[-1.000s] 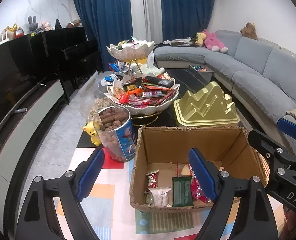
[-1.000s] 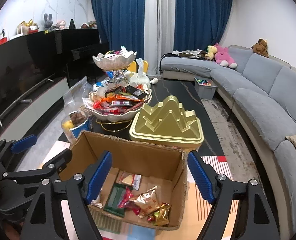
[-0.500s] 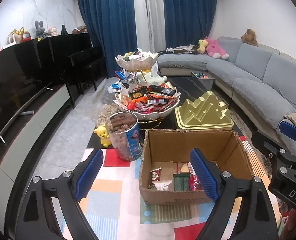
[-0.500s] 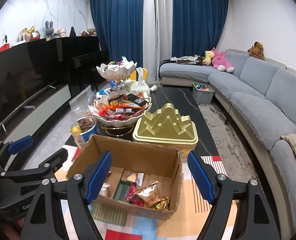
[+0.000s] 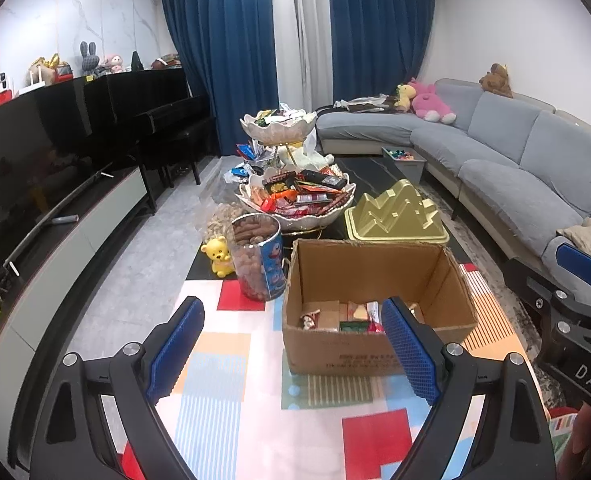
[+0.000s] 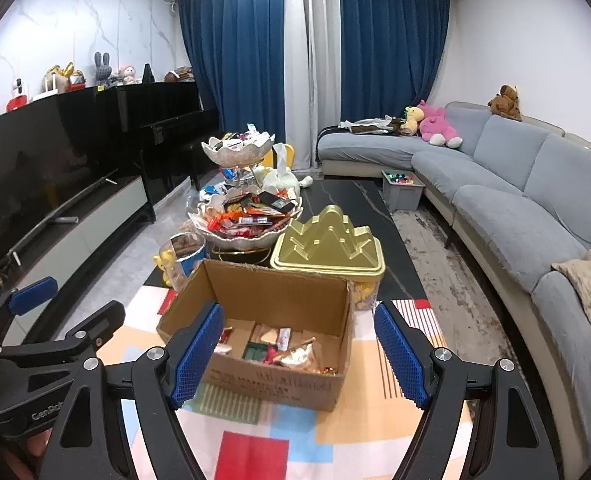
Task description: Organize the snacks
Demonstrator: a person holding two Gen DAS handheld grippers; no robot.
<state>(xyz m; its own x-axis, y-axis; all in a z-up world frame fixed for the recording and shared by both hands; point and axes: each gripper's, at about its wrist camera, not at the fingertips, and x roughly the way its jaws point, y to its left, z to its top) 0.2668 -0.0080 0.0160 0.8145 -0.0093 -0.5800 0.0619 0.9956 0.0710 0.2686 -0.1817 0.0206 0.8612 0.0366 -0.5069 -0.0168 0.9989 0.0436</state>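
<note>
Two handheld grippers hover over a patterned mat (image 5: 231, 364) in a living room, both with jaws spread wide and holding nothing. The left gripper (image 5: 291, 354) and right gripper (image 6: 297, 356) face an open cardboard box (image 6: 279, 376) that sits on the mat just ahead of them, its floor covered with a loose layer of wrapped snacks (image 6: 291, 350). Beside the box stands a clear tub of brown sweets (image 5: 257, 258) with a yellow bear figure (image 5: 216, 256) next to it; behind it sit a gold mountain-shaped lidded box (image 6: 329, 246) and a tiered bowl stand (image 5: 295, 200) heaped with more packets. A grey sofa (image 6: 515, 200) and blue curtains (image 6: 235, 72) close the scene.

The likely trouble lies in the crowding. A reach into the box could catch its raised rim and drag the light carton across the mat. A reach past it risks toppling the tall tub or spilling the overfilled lower bowl, and slick, flat wrappers may slip from the pads.
</note>
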